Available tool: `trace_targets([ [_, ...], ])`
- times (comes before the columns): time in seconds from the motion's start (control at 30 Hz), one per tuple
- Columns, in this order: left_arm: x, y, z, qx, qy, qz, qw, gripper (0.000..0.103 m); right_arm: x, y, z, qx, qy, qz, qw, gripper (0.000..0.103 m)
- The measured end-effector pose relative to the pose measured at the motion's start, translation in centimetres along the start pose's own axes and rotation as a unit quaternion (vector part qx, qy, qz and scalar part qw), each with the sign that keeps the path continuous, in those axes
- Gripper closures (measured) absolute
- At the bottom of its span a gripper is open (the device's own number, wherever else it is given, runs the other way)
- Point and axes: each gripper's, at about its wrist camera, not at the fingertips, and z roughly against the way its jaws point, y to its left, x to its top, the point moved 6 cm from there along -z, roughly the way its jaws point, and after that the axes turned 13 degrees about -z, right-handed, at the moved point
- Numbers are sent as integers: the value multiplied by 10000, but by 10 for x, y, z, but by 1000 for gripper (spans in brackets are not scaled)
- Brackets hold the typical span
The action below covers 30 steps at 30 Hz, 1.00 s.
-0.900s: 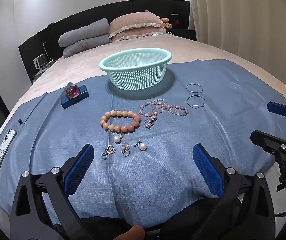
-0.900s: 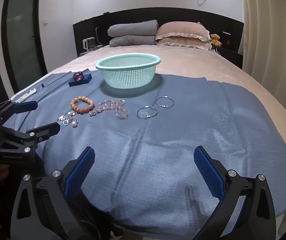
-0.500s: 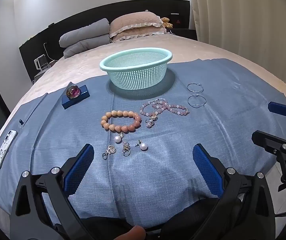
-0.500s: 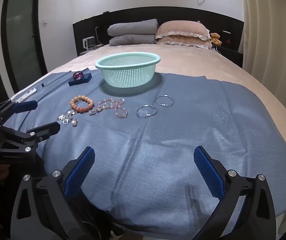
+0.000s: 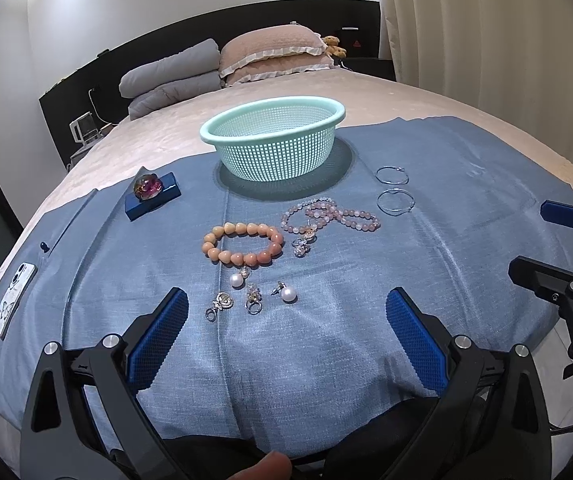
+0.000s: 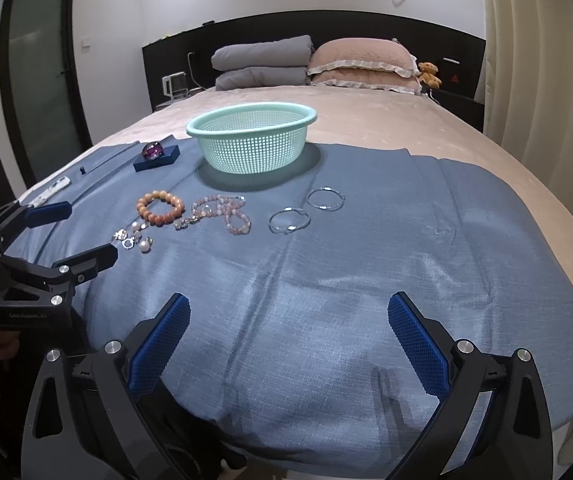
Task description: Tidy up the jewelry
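Jewelry lies on a blue cloth (image 5: 466, 240) on a bed: an orange bead bracelet (image 5: 243, 243), a pink bead strand (image 5: 328, 216), two silver hoops (image 5: 393, 189), pearl earrings (image 5: 288, 293) and small silver charms (image 5: 253, 300). A mint mesh basket (image 5: 272, 138) stands behind them, empty as far as I see. My left gripper (image 5: 286, 332) is open, just short of the earrings. My right gripper (image 6: 286, 336) is open over bare cloth, well short of the hoops (image 6: 306, 210) and the basket (image 6: 251, 140).
A dark blue box with a purple gem (image 5: 151, 194) sits left of the basket. A phone (image 5: 13, 299) lies at the cloth's left edge. Pillows (image 5: 270, 54) and a folded grey quilt (image 5: 170, 80) are at the headboard. Curtains (image 5: 486, 40) hang on the right.
Almost nothing has moved; both open grippers hold their place, with only a very slight drift of the view.
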Motion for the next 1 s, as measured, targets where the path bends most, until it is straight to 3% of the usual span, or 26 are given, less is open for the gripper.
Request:
trace_targets([
  [1.0, -1, 2, 0, -129, 37, 67, 9999, 6, 6, -1, 6, -53, 73, -44, 9999, 8],
])
